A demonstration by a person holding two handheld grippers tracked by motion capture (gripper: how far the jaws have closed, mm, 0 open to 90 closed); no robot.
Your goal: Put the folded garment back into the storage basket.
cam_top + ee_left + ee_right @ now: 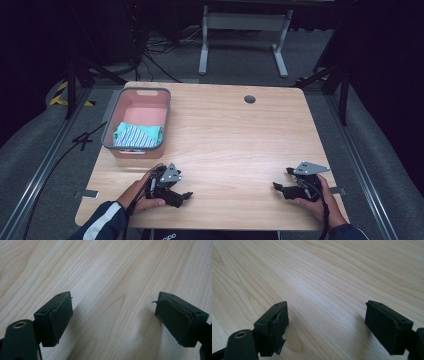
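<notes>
Light wooden table [235,135], rectangular with rounded corners, pale grain running across it; a small round grey cable port [250,99] sits near its far edge.

Grey-rimmed pink plastic bin [158,122], oblong, standing at the far left of the table, well apart from both grippers. Its far half shows bare pink floor.

Folded cloth, teal with a blue-and-white striped part [136,135], lying inside the bin against its near wall, below the rim.

Left gripper [186,195], black, two-jawed, with a grey three-cornered plate on top, held in the person's left hand [141,192] at the near left edge of the table, just in front of the bin. Its jaws are spread wide, with bare wood between them; the black pads [60,320] show frayed edges.

Right gripper [276,187], same make, held in the right hand [320,202] at the near right edge, well apart from the left one. Jaws spread wide over bare wood, nothing between the pads [384,326].
</notes>
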